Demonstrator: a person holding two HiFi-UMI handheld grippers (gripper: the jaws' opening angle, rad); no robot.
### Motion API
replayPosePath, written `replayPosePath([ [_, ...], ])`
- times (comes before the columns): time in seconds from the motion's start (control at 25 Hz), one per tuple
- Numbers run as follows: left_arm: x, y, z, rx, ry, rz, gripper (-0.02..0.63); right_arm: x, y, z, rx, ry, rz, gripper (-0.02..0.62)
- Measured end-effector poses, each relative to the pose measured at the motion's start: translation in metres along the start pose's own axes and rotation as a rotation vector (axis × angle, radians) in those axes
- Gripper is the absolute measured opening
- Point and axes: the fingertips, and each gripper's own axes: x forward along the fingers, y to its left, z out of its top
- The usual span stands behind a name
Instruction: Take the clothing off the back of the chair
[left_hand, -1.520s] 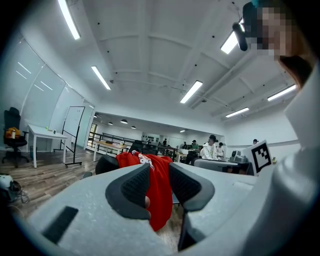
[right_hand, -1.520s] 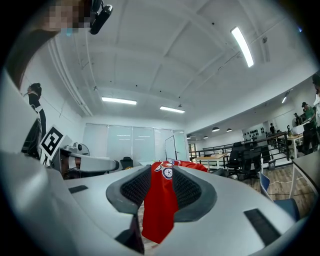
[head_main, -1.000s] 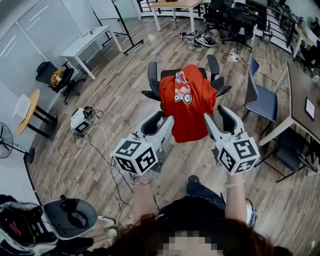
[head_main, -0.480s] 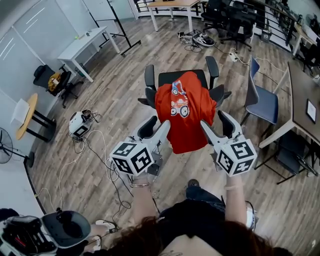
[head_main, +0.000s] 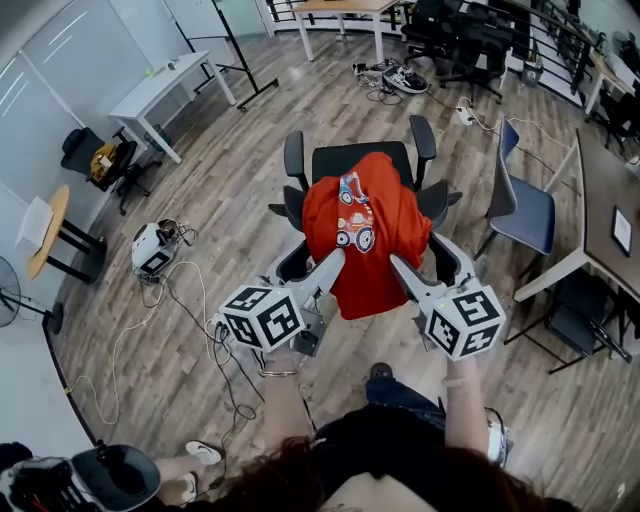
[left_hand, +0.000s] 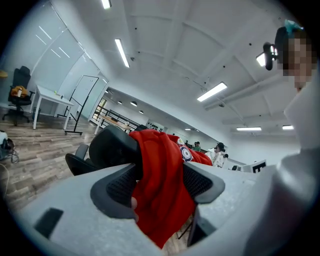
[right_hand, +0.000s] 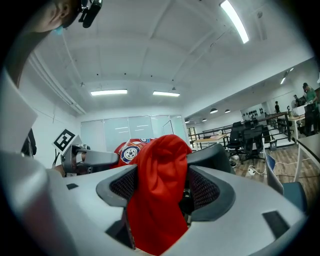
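Wood-plank floor (head_main: 230, 200) spreads through an open office. At its middle a red shirt (head_main: 365, 235) with a printed badge hangs draped over the back of a black office chair (head_main: 345, 160). The left gripper (head_main: 312, 265) and right gripper (head_main: 422, 262) flank the shirt's lower part, one on each side. The jaws of both are opening, with red cloth between the pads but not clamped. A blue chair (head_main: 525, 205) stands to the right, and a white table (head_main: 165, 85) is well apart on the left.
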Motion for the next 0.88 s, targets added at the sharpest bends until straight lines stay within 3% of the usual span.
replayPosePath([
  [0.2, 0.007, -0.001, -0.003, -0.027, 0.003, -0.040, 0.297, 0.010, 0.004, -0.004, 0.024, 0.026, 0.051, 0.285],
  [0.56, 0.012, -0.017, -0.007, -0.026, 0.036, -0.118, 0.204, 0.015, 0.008, -0.005, 0.057, 0.060, 0.101, 0.282],
  [0.76, 0.014, -0.032, -0.012, 0.006, 0.058, -0.126, 0.136, 0.012, 0.020, -0.006, 0.109, 0.051, 0.172, 0.156],
  [0.88, 0.012, -0.039, -0.016, 0.030, 0.071, -0.126, 0.121, 0.012, 0.025, -0.008, 0.103, 0.047, 0.168, 0.130],
])
